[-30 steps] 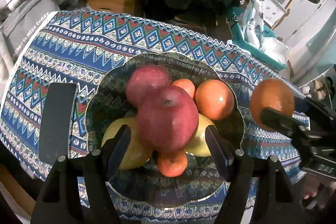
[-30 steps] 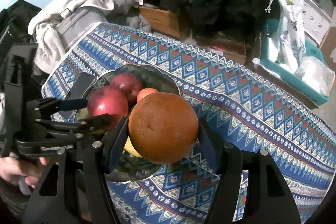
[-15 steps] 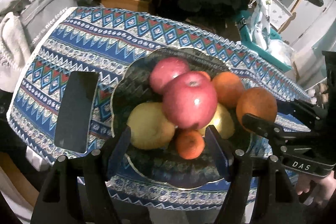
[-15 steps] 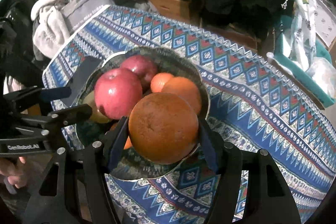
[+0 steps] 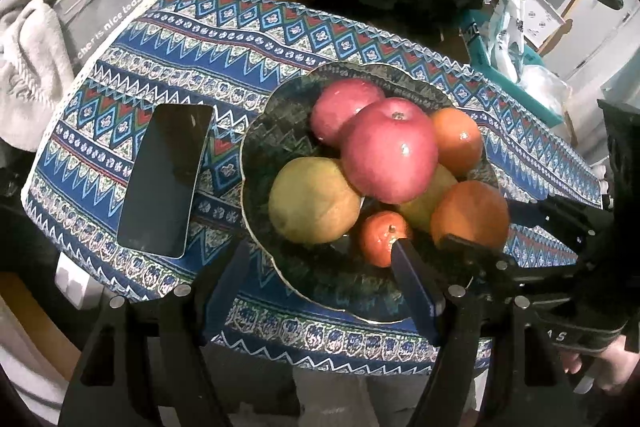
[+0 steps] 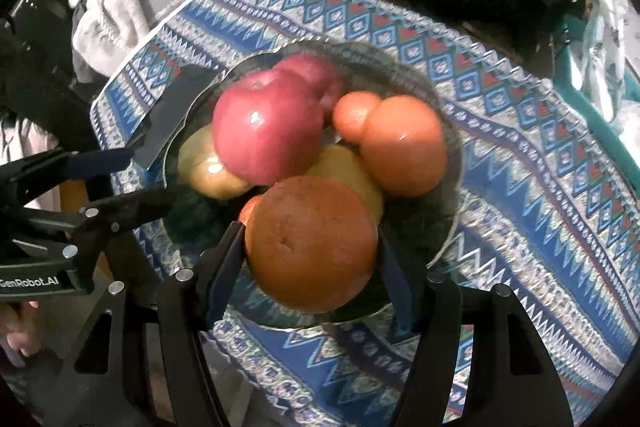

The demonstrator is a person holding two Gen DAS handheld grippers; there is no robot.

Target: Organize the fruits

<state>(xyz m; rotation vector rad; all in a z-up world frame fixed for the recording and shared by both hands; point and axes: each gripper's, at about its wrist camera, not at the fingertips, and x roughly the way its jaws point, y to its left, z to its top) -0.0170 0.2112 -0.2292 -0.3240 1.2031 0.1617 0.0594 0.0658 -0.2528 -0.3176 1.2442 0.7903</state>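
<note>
While the right gripper (image 6: 310, 255) clamps the large orange (image 6: 312, 243) just above the bowl's (image 5: 256, 163) near rim — the left gripper (image 5: 320, 267) gaping empty beside it — settle it gently against the pears before letting go.

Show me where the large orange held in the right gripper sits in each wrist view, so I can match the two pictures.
Left wrist view: the large orange is right of centre, at the near right edge of the bowl, between the right gripper's fingers.
Right wrist view: the large orange is low centre, between that gripper's own fingers.
Shared landmark: the big red apple topping the pile.
</note>
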